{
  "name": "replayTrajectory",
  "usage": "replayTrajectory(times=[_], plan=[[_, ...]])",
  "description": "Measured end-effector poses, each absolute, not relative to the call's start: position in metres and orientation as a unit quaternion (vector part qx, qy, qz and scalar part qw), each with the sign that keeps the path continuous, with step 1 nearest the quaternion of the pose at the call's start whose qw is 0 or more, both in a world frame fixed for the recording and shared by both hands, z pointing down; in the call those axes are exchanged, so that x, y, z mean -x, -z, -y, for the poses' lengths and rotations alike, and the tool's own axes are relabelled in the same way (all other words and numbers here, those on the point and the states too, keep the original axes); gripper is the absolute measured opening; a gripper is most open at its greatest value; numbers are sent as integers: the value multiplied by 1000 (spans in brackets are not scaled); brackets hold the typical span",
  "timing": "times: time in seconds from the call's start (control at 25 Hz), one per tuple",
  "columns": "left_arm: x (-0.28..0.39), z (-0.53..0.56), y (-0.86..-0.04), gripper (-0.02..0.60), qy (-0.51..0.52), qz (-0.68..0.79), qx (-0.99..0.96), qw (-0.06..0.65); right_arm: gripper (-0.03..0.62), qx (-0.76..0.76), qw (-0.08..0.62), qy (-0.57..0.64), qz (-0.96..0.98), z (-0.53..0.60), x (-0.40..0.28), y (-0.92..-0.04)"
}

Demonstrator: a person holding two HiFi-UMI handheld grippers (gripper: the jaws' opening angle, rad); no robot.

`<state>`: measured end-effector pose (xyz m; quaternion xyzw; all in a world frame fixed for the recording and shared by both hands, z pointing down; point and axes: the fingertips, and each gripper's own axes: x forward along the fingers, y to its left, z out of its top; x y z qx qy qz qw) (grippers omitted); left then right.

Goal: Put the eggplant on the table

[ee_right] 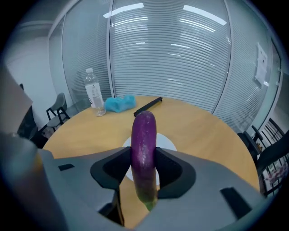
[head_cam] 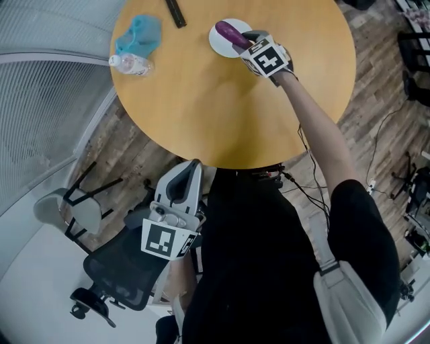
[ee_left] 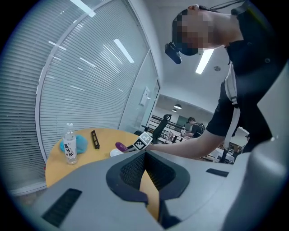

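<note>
At the far side of a round wooden tabletop [head_cam: 215, 101], at about 12 o'clock from where the person stands at 6 o'clock, a purple eggplant [head_cam: 230, 33] is pinched in the right hand-held gripper [head_cam: 247, 41]. The eggplant sits over a small white plate [head_cam: 218, 46]. Its rounded purple tip points away from the person and its green stem end points back toward the hand. From the right gripper view, the two dark pads press against either side of the eggplant [ee_right: 143, 135] at mid-length, and the white plate [ee_right: 169, 145] shows beneath it. Whether the eggplant touches the plate cannot be told. The person's right arm stretches out across the tabletop to reach it. The left hand-held gripper [head_cam: 185, 176] is held low near the person's body, off the tabletop's near edge at 6 o'clock. Its jaws are drawn together at the tips with nothing between them, only a thin wedge of tabletop showing through. At about 9 o'clock a clear water bottle [head_cam: 131, 64] lies beside a crumpled blue cloth [head_cam: 140, 33] at 10 o'clock. A thin black strip [head_cam: 176, 12] rests near the edge at 11 o'clock. A black office chair [head_cam: 114, 269] stands on the floor to the person's left.
</note>
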<state>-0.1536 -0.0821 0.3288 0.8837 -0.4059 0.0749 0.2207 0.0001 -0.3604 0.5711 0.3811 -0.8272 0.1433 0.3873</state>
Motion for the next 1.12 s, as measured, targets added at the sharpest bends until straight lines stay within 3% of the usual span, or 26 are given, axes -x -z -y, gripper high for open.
replayTrajectory(times=[0.92, 1.12], plan=[[134, 78, -356, 8, -72, 446, -849, 273, 181, -354, 477, -115, 796, 391, 17, -619], [140, 74, -353, 8, -71, 459, -844, 269, 215, -358, 479, -122, 792, 384, 15, -625]])
